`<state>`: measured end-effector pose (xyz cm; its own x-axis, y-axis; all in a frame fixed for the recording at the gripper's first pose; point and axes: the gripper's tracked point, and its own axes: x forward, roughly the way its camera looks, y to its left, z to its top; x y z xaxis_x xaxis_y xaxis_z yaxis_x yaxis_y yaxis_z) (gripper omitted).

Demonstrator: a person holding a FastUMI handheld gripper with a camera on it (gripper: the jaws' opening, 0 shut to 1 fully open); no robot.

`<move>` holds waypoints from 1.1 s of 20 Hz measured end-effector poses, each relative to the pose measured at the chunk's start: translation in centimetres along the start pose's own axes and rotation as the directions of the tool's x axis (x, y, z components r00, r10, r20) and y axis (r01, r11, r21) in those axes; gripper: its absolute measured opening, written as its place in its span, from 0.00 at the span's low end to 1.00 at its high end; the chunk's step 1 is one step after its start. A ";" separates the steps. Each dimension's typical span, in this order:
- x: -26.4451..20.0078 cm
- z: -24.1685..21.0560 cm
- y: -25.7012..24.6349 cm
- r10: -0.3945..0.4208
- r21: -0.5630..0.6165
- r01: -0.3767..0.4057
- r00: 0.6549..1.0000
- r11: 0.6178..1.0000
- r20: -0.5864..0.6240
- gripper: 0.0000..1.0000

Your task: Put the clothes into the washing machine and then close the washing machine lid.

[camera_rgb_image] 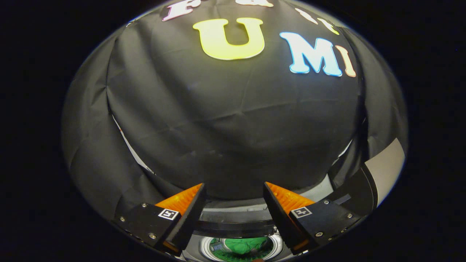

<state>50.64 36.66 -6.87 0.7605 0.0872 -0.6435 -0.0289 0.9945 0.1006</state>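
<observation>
Gripper view. The gripper (233, 189) is seen held above a top-loading washing machine (251, 209), facing the black cloth wall (233, 127) of the booth. Its two fingers (187, 202) are spread wide apart, and nothing is held between them.

The clothes (245, 244) are seen as a green, crumpled bundle lying inside the round drum (207, 251), below and between the fingers, near the machine's front edge. The bundle appears already loaded, so the remaining step is judged to be the closing of the lid.

The lid (364, 182) is taken to be the dark curved panel with a pale border, standing raised at the machine's right-hand rear corner, beyond the right finger. Its long axis appears to run upward and away from the opening, its free edge uppermost; the hinge is hidden.

The lid is judged rigid, smooth and moderately light, and possibly slippery. It would best be taken or pushed at its free upper edge, far from the hinge. The cloth, being soft and limp, offers no fixed axis and would deform under any grasp.
</observation>
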 end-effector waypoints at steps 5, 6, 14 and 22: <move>0.2 -1.2 -0.2 -0.025 -0.085 0.022 0.999 0.996 -0.031 0.96; 0.1 -1.4 -0.3 -0.025 -0.081 0.023 0.999 0.996 -0.023 0.96; -3.0 -2.9 -0.1 0.007 -0.099 0.002 0.996 0.995 0.093 0.97; -5.9 -5.4 0.0 0.032 -0.108 -0.016 0.989 0.994 0.146 0.97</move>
<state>42.68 36.44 -7.15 0.8457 0.1094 -0.5223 -0.1110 0.9934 0.0282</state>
